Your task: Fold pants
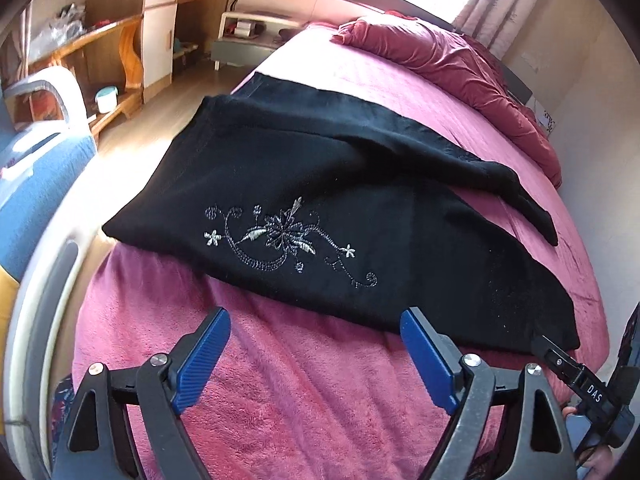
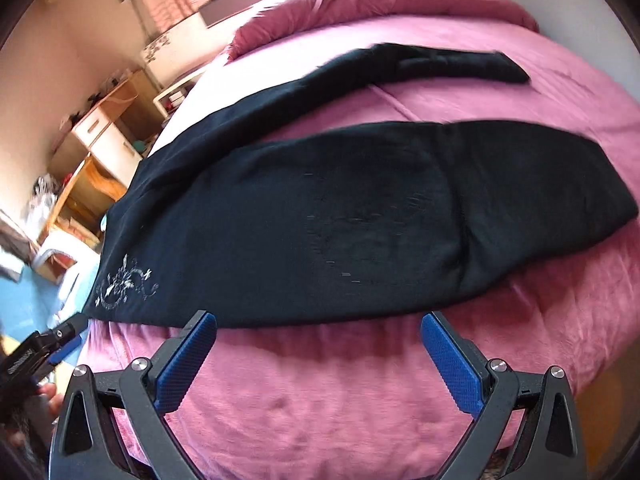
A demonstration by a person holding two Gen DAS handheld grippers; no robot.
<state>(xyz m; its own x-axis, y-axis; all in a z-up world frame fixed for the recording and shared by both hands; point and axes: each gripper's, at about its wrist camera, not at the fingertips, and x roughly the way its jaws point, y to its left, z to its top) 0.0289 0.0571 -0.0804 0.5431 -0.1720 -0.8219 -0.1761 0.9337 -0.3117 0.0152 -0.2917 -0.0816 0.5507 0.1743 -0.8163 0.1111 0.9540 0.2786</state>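
Black pants (image 1: 320, 184) with a silver floral embroidery (image 1: 280, 240) lie spread flat on the pink bed cover (image 1: 280, 380). The two legs run apart, the near one wide (image 2: 380, 220), the far one narrow (image 2: 440, 64). My left gripper (image 1: 316, 332) is open and empty, just short of the near edge by the embroidery. My right gripper (image 2: 320, 336) is open and empty, just short of the near leg's edge. The right gripper's tip shows in the left wrist view (image 1: 568, 364), and the left gripper in the right wrist view (image 2: 56, 340).
A crumpled dark red duvet (image 1: 460, 64) lies at the head of the bed. A wooden desk and cabinet (image 1: 132, 40) stand across the floor on the left. A blue seat (image 1: 36, 184) and the bed's pale rail (image 1: 44, 280) are close on the left.
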